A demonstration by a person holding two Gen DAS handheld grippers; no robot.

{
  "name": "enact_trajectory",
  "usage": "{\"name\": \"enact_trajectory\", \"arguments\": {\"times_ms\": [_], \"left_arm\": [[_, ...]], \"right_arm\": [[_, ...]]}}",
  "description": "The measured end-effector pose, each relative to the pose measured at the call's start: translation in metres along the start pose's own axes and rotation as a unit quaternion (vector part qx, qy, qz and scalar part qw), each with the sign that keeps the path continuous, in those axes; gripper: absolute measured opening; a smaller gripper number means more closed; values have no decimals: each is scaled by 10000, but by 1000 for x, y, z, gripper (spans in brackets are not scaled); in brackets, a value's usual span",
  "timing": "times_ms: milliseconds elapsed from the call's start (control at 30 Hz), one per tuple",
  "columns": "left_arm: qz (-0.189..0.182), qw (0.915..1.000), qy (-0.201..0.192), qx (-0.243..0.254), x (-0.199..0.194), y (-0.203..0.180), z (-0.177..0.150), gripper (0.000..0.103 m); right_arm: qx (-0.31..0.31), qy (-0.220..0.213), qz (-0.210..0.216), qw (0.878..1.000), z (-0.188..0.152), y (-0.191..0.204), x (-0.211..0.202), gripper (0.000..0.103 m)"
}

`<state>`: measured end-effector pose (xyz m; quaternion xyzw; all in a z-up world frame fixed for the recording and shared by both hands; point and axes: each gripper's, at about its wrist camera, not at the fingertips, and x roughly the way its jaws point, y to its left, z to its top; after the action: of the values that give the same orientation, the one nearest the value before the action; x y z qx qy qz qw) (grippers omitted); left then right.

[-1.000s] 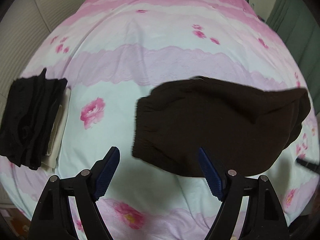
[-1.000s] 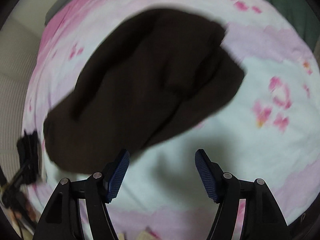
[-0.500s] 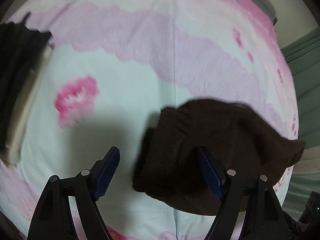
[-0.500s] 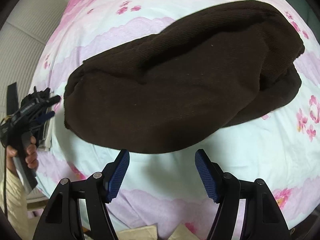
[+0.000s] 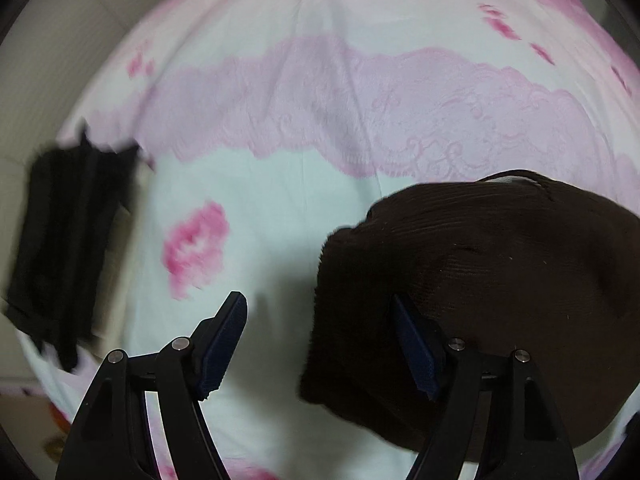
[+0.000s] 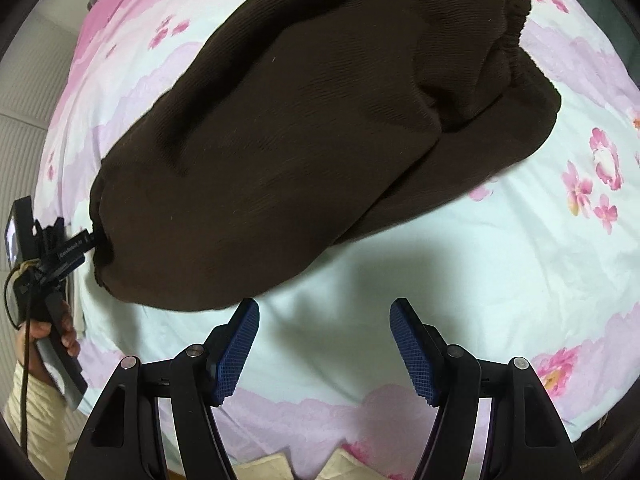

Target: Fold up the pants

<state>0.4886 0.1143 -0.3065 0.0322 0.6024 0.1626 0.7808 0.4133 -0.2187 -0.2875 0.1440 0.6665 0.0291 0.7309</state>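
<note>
L gripper jaws apart, just been narrowing, straddling the pants edge on bed; R gripper released, empty.

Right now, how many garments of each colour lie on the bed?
Brown pants: 1
Black folded garments, stacked at the bed's left edge, count unclear: at least 1
Total: at least 2

I saw a pink floral bedsheet and a folded black garment near its edge.
</note>
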Motion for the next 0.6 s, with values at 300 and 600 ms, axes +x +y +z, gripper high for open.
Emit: {"name": "enact_trajectory", "arguments": {"times_ms": [300,600], "left_arm": [[-321,9893,-911,1096,-82,-5,-59,75],[-487,9969,-206,578,-73,-5,-95,75]], "right_arm": [[-200,-73,1272,9916,-11,-12,7,69],[-1347,598,1543,9770,-17,45,67,63]]}}
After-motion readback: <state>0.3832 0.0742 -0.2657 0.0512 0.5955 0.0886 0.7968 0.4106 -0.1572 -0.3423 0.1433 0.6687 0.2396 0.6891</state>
